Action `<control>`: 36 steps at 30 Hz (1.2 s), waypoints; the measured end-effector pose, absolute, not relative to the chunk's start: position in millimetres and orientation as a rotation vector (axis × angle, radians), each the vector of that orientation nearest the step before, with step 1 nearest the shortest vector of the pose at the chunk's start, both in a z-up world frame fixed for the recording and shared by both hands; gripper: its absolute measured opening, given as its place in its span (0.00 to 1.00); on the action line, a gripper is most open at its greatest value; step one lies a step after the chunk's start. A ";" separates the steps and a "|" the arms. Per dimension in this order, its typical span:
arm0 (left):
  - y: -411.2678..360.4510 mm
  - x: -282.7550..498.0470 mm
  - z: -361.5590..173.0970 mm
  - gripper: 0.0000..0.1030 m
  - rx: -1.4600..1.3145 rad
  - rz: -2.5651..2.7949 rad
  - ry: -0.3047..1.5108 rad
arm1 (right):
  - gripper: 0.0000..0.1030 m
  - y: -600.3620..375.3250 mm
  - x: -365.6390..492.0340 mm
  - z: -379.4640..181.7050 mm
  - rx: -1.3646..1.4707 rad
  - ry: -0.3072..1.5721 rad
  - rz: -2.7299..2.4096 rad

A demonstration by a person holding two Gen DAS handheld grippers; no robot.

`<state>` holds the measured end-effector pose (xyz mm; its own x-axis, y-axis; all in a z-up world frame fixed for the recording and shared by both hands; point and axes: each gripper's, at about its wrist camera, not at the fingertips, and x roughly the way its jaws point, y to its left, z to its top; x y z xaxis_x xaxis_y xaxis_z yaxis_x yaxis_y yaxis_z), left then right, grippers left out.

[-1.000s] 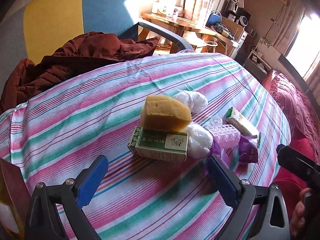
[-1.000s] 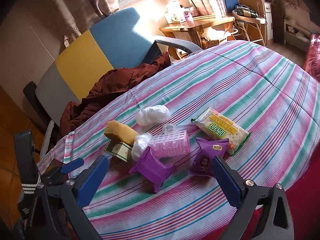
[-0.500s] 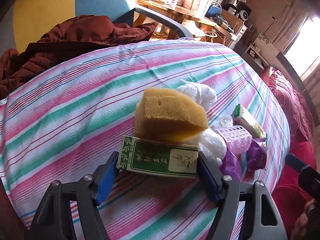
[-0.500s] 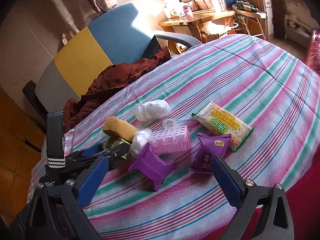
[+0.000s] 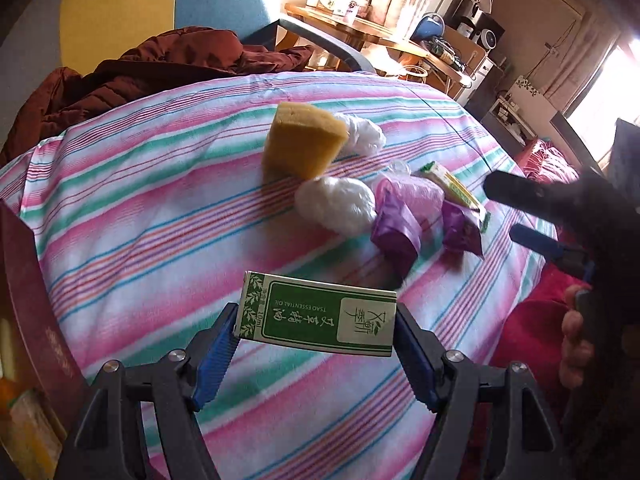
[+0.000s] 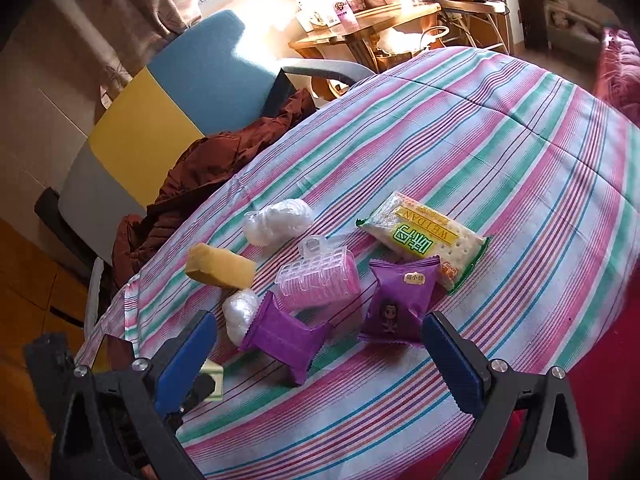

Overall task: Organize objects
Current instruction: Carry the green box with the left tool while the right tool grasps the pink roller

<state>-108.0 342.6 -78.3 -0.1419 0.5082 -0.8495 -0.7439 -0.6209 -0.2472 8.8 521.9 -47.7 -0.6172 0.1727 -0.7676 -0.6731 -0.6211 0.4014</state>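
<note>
My left gripper (image 5: 318, 326) is shut on a green essential-oil box (image 5: 316, 314) by its two short ends and holds it just above the striped cloth (image 5: 160, 220). Beyond it a yellow sponge (image 5: 304, 144) sits on the cloth, with two white plastic bundles (image 5: 336, 204) beside it. My right gripper (image 6: 320, 328) stands open above two purple snack packets (image 6: 400, 304), with nothing between its pads. A pink hair roller (image 6: 320, 280) and a cracker packet (image 6: 424, 240) lie just past them. A corner of the green box (image 6: 212, 376) peeks out at the lower left.
A red-brown jacket (image 5: 160, 64) lies at the cloth's far edge against a blue and yellow chair (image 6: 180, 92). A wooden table (image 6: 360, 28) stands behind. A dark red box wall (image 5: 28, 300) rises at my near left. Red bedding (image 6: 616, 68) lies to the right.
My left gripper closed on the green box and drew it back towards me from under the sponge. The sponge now rests on the cloth. The right gripper has barely moved.
</note>
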 end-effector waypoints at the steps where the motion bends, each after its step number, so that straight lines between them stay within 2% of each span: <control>1: 337.3 -99.9 -77.1 0.73 -1.251 1.877 0.307 | 1.00 520.1 6.6 -47.7 -0.980 0.934 2.248; 3: 327.1 -85.6 -74.8 0.73 -1.240 1.872 0.315 | 0.99 516.3 1.0 -46.5 -1.020 0.879 2.253; 6: 314.7 -71.5 -71.0 0.73 -1.247 1.848 0.277 | 0.91 514.2 -11.3 -38.1 -1.057 0.764 2.274; 9: 307.3 -64.1 -64.3 0.73 -1.247 1.836 0.233 | 0.89 520.7 -33.1 -36.8 -1.122 0.679 2.273; 11: 302.0 -61.2 -59.6 0.73 -1.239 1.838 0.220 | 0.82 524.5 -51.3 -43.5 -1.186 0.637 2.258; 16: 289.2 -53.8 -52.1 0.73 -1.238 1.834 0.182 | 0.78 534.3 -86.4 -83.1 -1.346 0.570 2.161; 17: 286.4 -53.1 -51.2 0.73 -1.234 1.841 0.176 | 0.74 536.4 -89.2 -93.8 -1.378 0.587 2.141; 18: 284.2 -52.5 -51.1 0.73 -1.232 1.849 0.172 | 0.62 538.1 -91.0 -103.1 -1.415 0.607 2.121; 24: 269.3 -48.9 -44.6 0.73 -1.223 1.889 0.123 | 0.61 535.1 -82.2 -92.8 -1.341 0.602 2.185; 31: 247.6 -46.2 -24.4 0.73 -1.170 1.956 0.087 | 0.61 524.9 -79.3 -63.5 -1.188 0.479 2.278; 36: 218.5 -48.0 -10.8 0.73 -1.151 2.032 0.056 | 0.61 523.9 -76.1 -50.7 -1.119 0.488 2.317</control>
<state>-48.0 218.5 -10.8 -0.2817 0.6077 -0.7426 -0.6473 -0.6916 -0.3204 -76.1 523.9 -50.7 -0.5255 0.2934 -0.7986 -0.5905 -0.8016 0.0940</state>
